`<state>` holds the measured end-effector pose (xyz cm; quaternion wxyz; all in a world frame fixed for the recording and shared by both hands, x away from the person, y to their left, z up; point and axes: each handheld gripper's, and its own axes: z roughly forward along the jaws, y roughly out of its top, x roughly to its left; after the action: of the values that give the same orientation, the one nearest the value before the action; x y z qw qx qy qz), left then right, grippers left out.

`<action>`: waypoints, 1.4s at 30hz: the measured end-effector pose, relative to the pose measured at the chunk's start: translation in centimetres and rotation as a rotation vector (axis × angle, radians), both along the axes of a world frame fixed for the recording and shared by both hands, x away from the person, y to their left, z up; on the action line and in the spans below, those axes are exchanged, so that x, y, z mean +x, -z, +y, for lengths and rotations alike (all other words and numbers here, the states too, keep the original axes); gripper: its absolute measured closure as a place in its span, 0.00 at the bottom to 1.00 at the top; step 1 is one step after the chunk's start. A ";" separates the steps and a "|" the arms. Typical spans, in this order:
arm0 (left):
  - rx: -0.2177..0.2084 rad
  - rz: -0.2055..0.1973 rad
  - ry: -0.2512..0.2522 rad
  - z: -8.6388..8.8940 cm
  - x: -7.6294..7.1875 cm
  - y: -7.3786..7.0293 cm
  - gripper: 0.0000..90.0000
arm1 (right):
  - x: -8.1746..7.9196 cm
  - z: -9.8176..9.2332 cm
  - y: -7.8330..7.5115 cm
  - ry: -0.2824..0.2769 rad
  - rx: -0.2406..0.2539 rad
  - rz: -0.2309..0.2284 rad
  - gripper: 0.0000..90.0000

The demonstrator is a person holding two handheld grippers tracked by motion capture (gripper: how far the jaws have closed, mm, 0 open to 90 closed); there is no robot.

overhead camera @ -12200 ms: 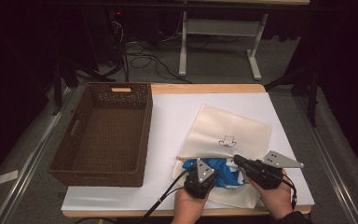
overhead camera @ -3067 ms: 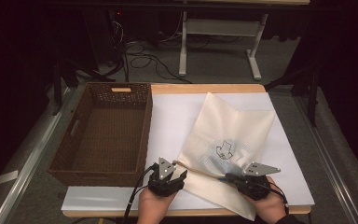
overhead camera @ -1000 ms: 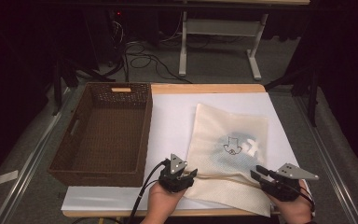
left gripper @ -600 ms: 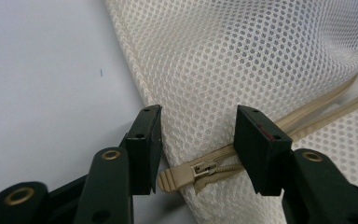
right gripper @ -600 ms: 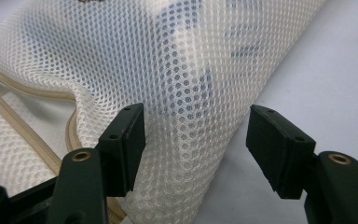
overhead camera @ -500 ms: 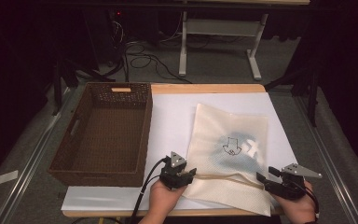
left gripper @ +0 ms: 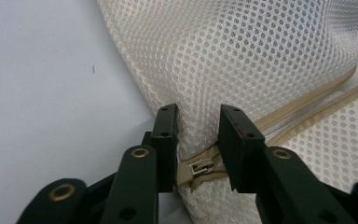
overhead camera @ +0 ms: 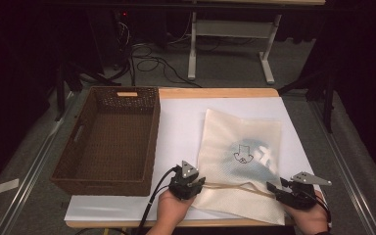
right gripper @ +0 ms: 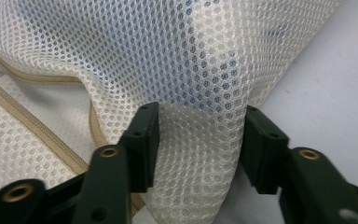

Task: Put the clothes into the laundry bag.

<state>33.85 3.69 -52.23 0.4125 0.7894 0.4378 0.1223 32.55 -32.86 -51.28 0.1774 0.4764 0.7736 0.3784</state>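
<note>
Left gripper has just been closing on the zipper end of the mesh bag lying on the white table; our right gripper pinches its corner fold. We judge the slippery mesh could slide free.

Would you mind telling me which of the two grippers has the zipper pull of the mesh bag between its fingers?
The left gripper: the zipper pull sits between its fingers at the mesh bag's corner. The right gripper has plain mesh between its fingers.
</note>
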 end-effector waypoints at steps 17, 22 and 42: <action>0.011 -0.072 -0.029 0.6 -0.1 -1.0 0.94 | 0.2 0.5 -0.7 -0.035 -0.015 -0.019 0.96; 0.016 -0.110 -0.058 1.4 -0.6 -1.4 0.95 | 1.2 1.2 -0.8 -0.051 -0.023 -0.035 0.96; 0.068 -0.111 -0.047 0.9 -1.1 -0.3 0.93 | 4.9 1.7 -0.9 -0.050 -0.040 -0.071 0.95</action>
<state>32.73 4.56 -51.91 0.4060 0.7845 0.4283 0.1905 37.41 -31.15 -50.36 0.2048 0.4395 0.7857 0.3842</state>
